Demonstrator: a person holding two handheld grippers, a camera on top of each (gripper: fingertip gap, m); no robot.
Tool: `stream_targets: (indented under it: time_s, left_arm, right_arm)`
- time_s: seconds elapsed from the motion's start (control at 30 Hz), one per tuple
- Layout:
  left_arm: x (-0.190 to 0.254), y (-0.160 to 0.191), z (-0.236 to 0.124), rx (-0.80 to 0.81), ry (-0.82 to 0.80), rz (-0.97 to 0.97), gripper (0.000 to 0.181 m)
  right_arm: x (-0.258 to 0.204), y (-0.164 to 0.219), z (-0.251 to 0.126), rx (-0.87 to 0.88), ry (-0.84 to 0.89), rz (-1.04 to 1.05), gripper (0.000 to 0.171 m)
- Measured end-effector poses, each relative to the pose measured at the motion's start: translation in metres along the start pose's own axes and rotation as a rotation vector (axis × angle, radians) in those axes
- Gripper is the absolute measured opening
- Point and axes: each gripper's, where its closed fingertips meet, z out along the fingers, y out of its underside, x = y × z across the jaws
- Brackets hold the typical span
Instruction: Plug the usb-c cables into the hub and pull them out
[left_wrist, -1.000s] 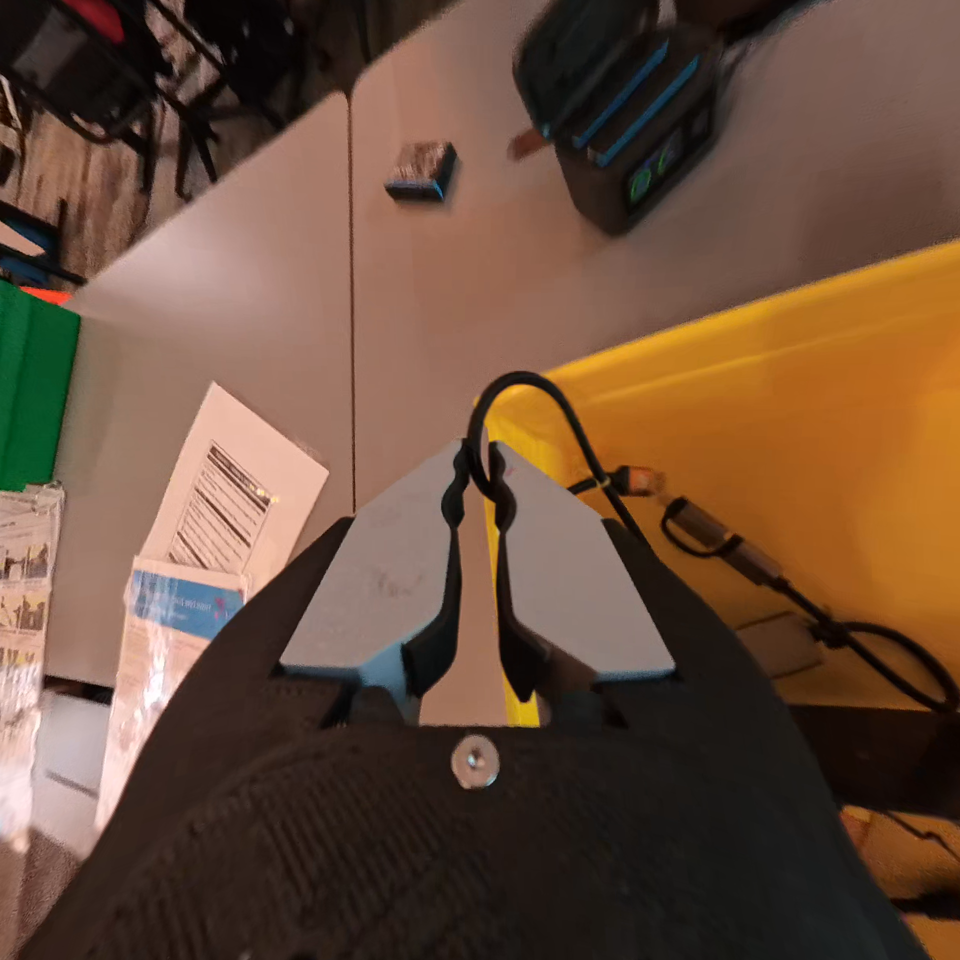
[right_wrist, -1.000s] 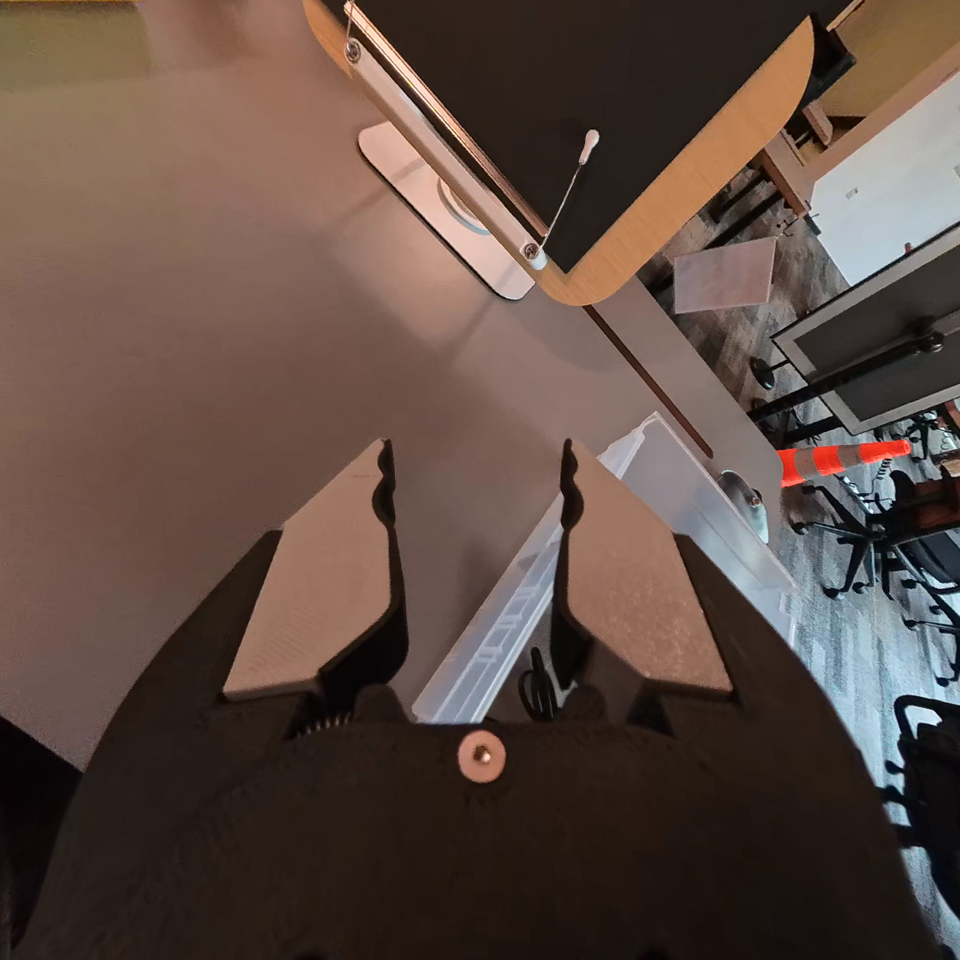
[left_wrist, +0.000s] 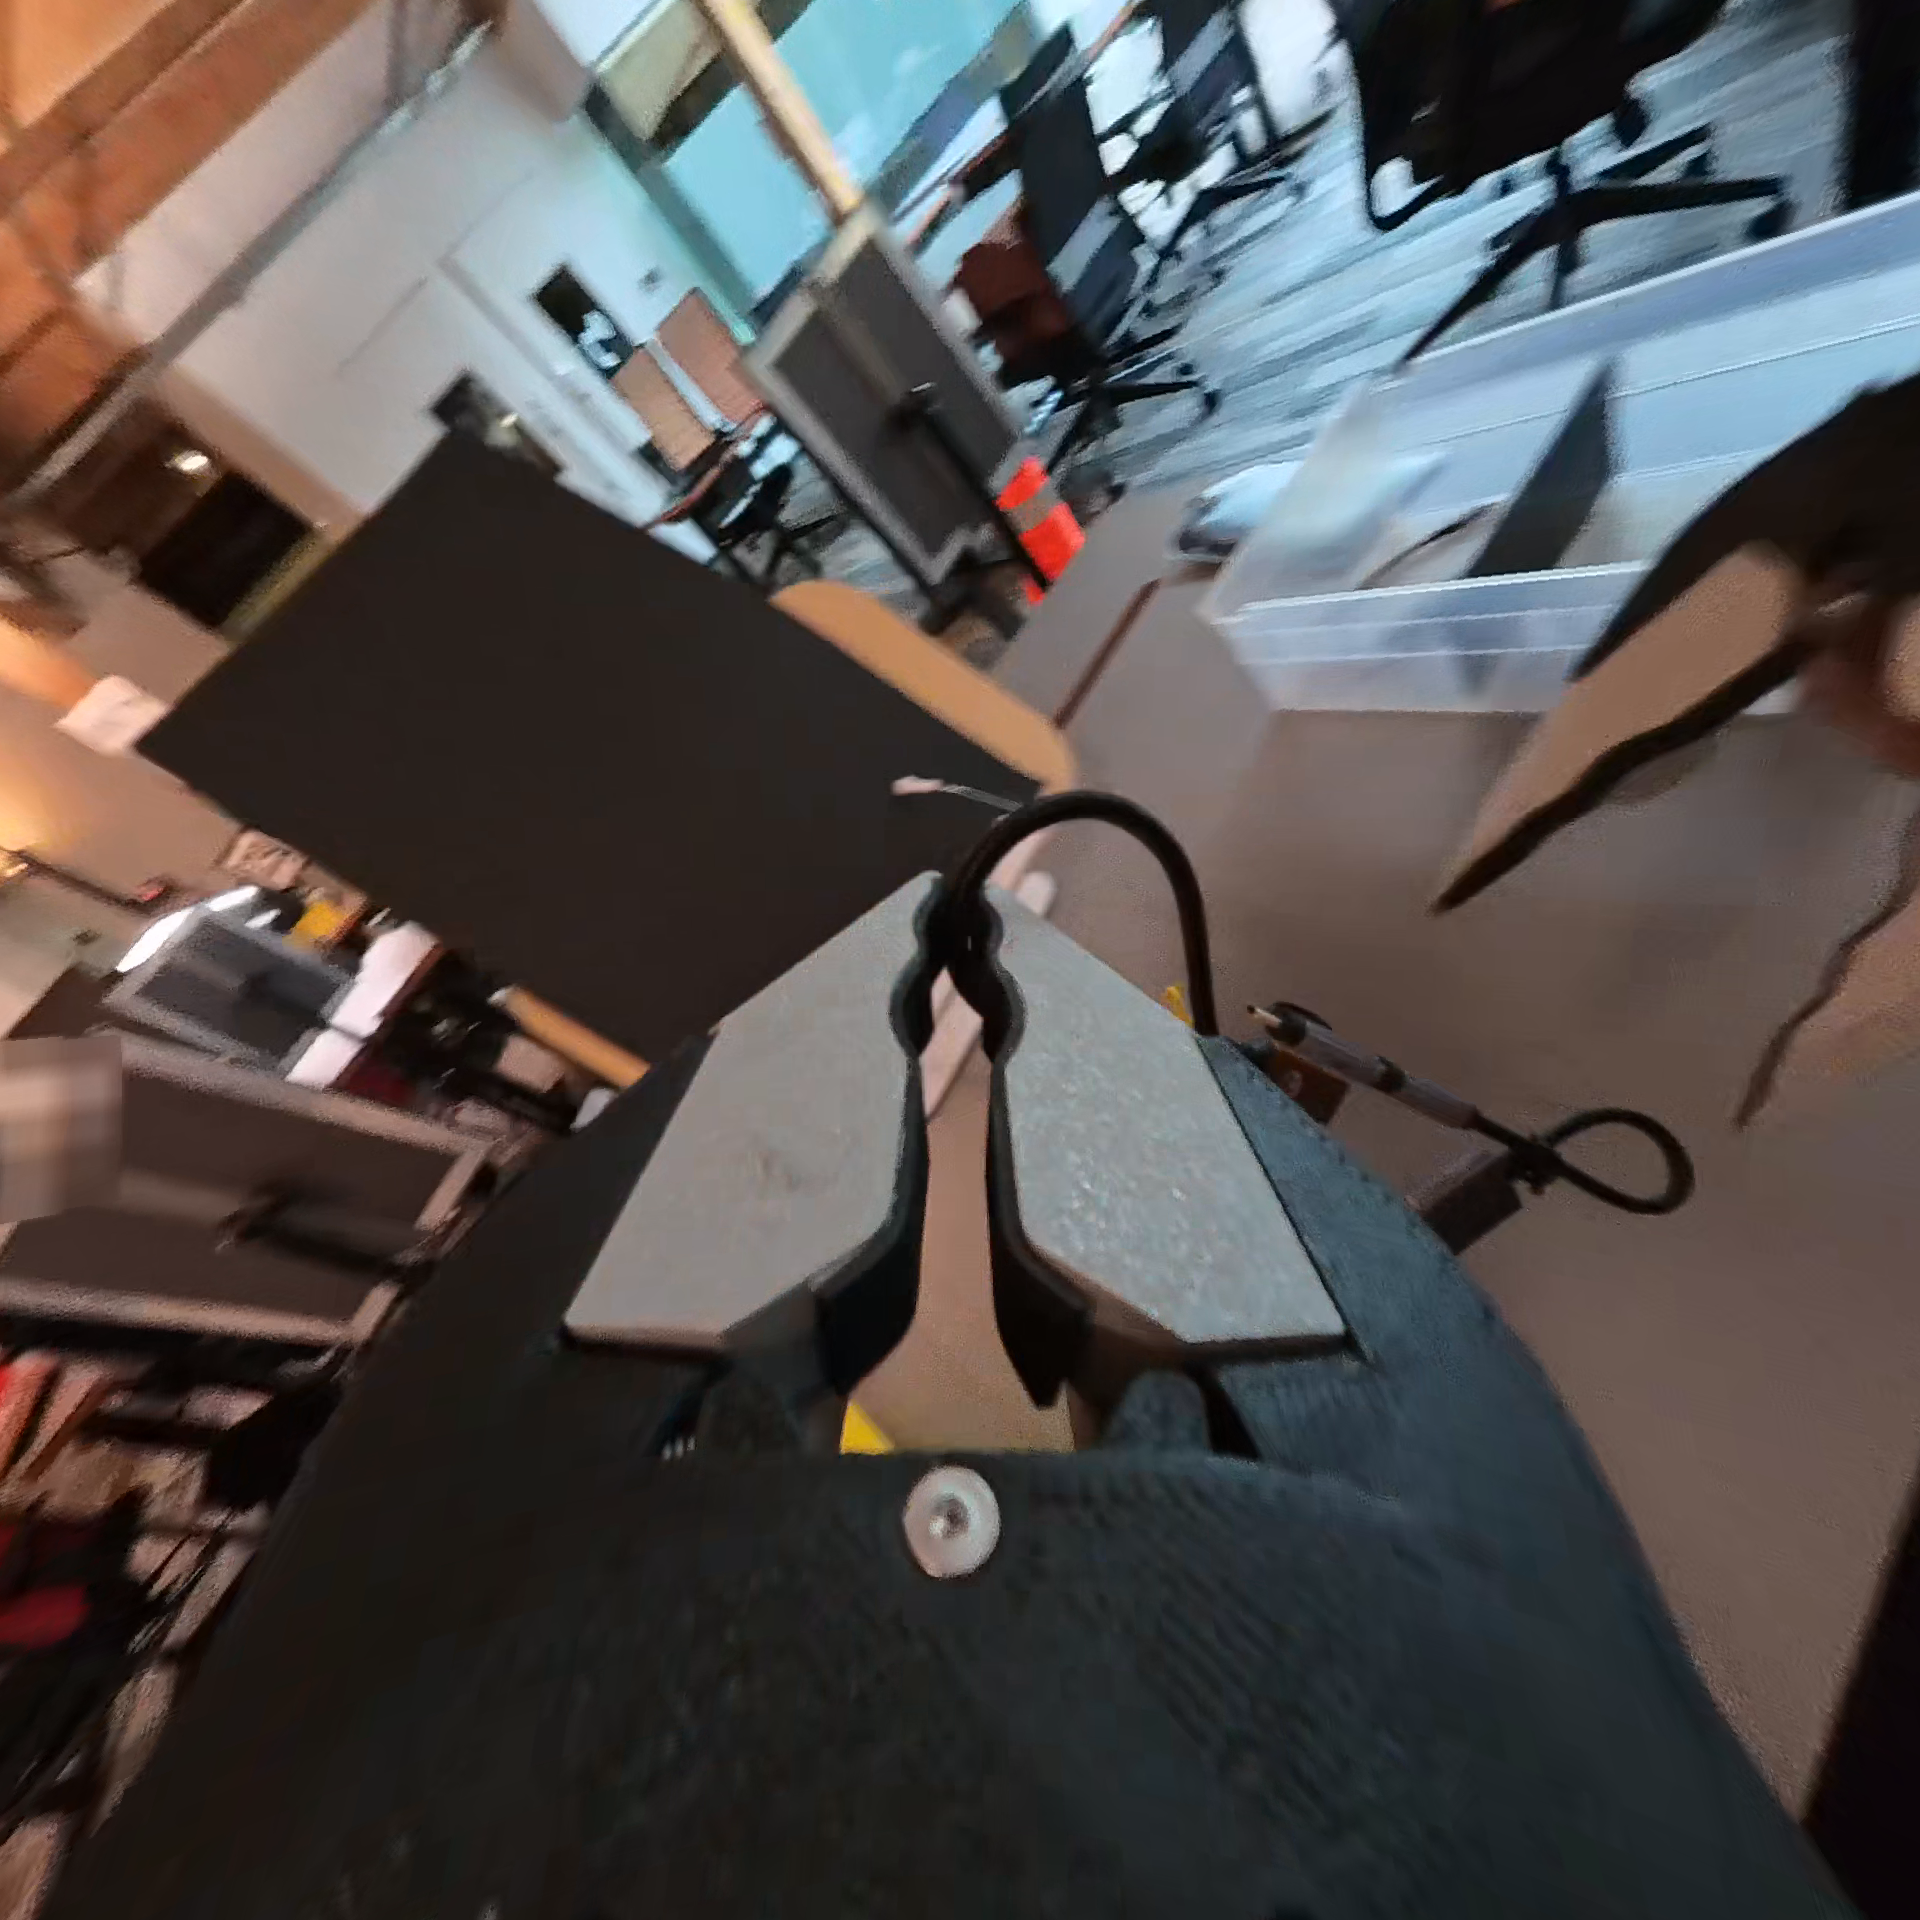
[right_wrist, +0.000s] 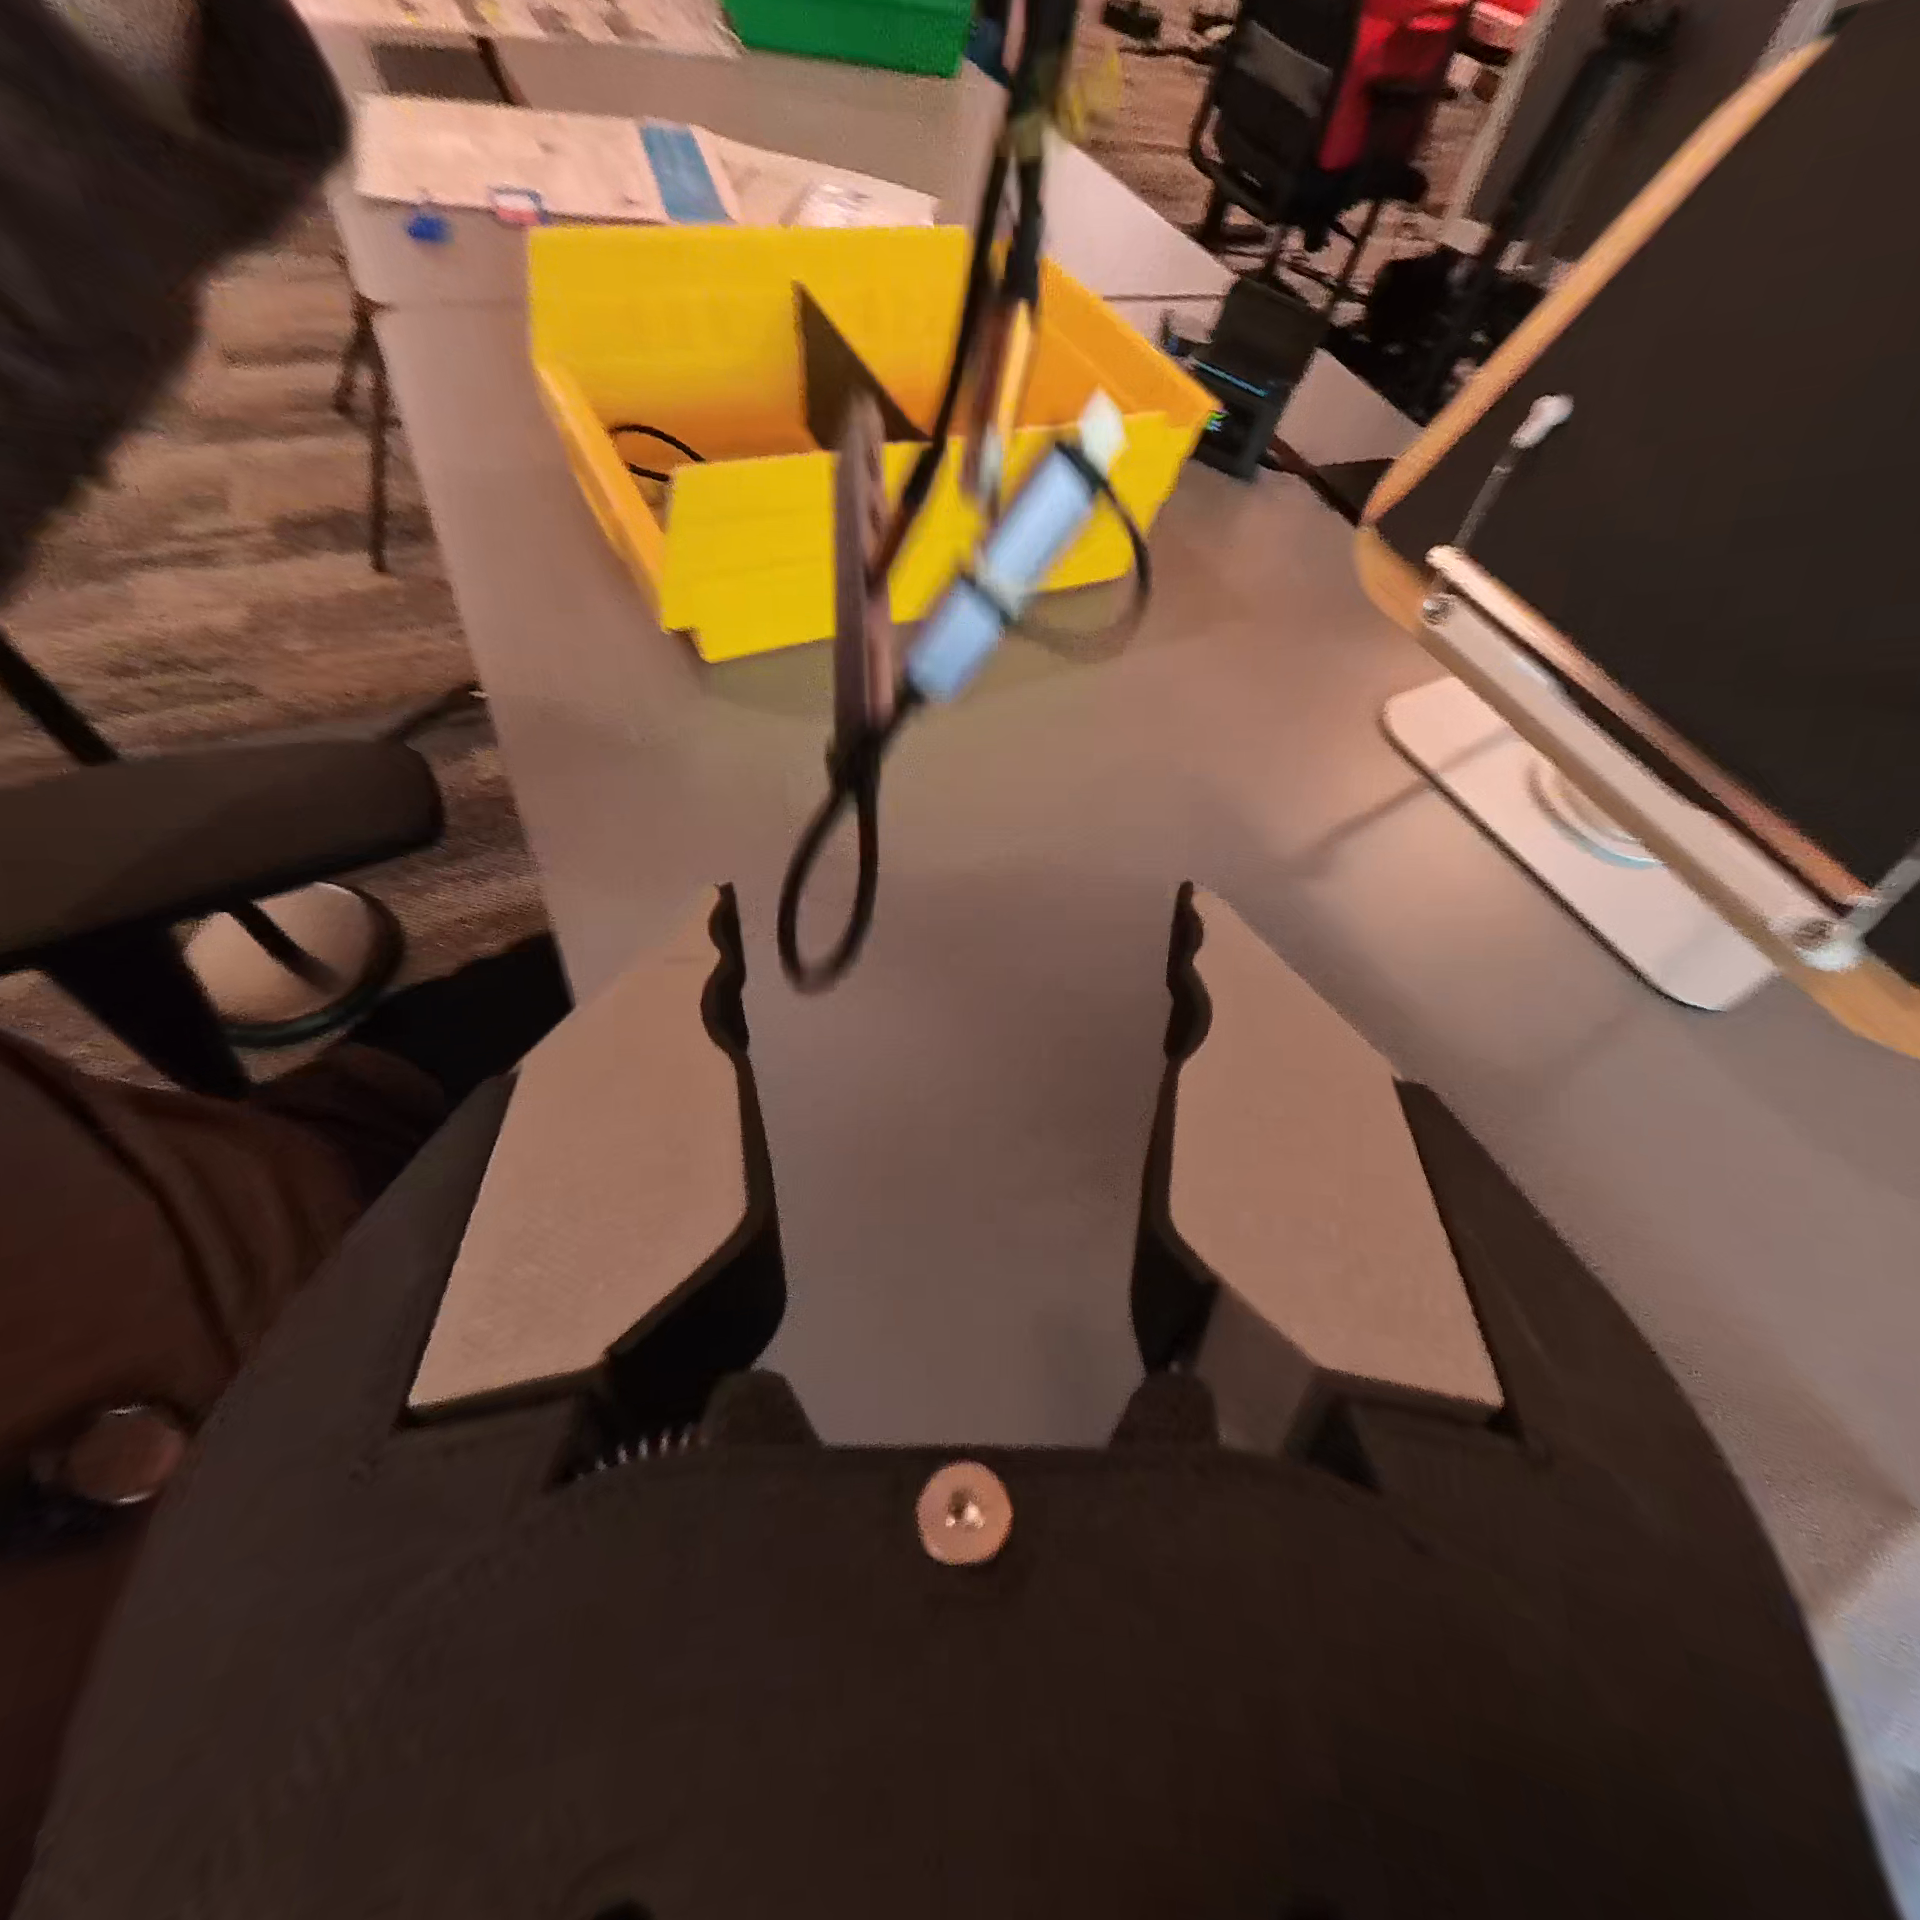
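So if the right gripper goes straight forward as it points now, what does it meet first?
Probably the hanging loop of the black cable, just ahead of the open right gripper, left of centre. Beyond it, bare table. Depth is unclear.

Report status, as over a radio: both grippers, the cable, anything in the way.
Left gripper shut on black cable, lifted clear of yellow bin. Right gripper open, empty. Cable ends and hub dangle ahead of right gripper. Nothing blocking.

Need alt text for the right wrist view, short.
Open right gripper above a grey table, with a bundle of dangling black cables and a silver connector hanging just ahead. Behind them sits a yellow bin; a monitor stands at right.
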Motion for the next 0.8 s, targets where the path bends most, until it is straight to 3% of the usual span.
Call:
stream_targets:
  time_s: [0.1,0.17,0.23,0.37,0.43,0.53,0.67,0.8]
  left_arm:
    - [0.049,-0.01,0.014,0.059,0.087,-0.015,0.001]
    - [0.067,-0.015,0.02,0.092,0.119,-0.032,0.001]
    - [0.077,-0.019,0.022,0.123,0.152,-0.066,0.001]
    - [0.07,-0.013,0.022,0.146,0.135,-0.118,0.001]
    - [0.067,-0.003,0.018,0.158,0.146,-0.161,0.004]
    - [0.067,0.028,0.009,0.128,0.177,-0.24,0.028]
    - [0.082,0.073,0.005,0.121,0.244,-0.38,0.045]
    - [0.111,0.088,0.007,0.132,0.378,-0.442,0.047]
  right_arm:
    - [-0.024,0.016,0.024,-0.053,-0.125,0.062,0.088]
    - [-0.019,0.036,0.04,-0.134,-0.102,0.069,0.081]
    - [-0.013,0.049,0.05,-0.172,-0.107,0.066,0.046]
    - [-0.012,0.048,0.046,-0.128,-0.204,0.093,0.007]
    - [-0.01,0.046,0.041,-0.108,-0.232,0.093,0.006]
    - [-0.003,0.047,0.034,-0.089,-0.254,0.109,0.007]
    - [-0.005,0.041,0.024,-0.035,-0.316,0.096,0.006]
    - [-0.006,0.044,0.025,-0.049,-0.321,0.09,0.006]
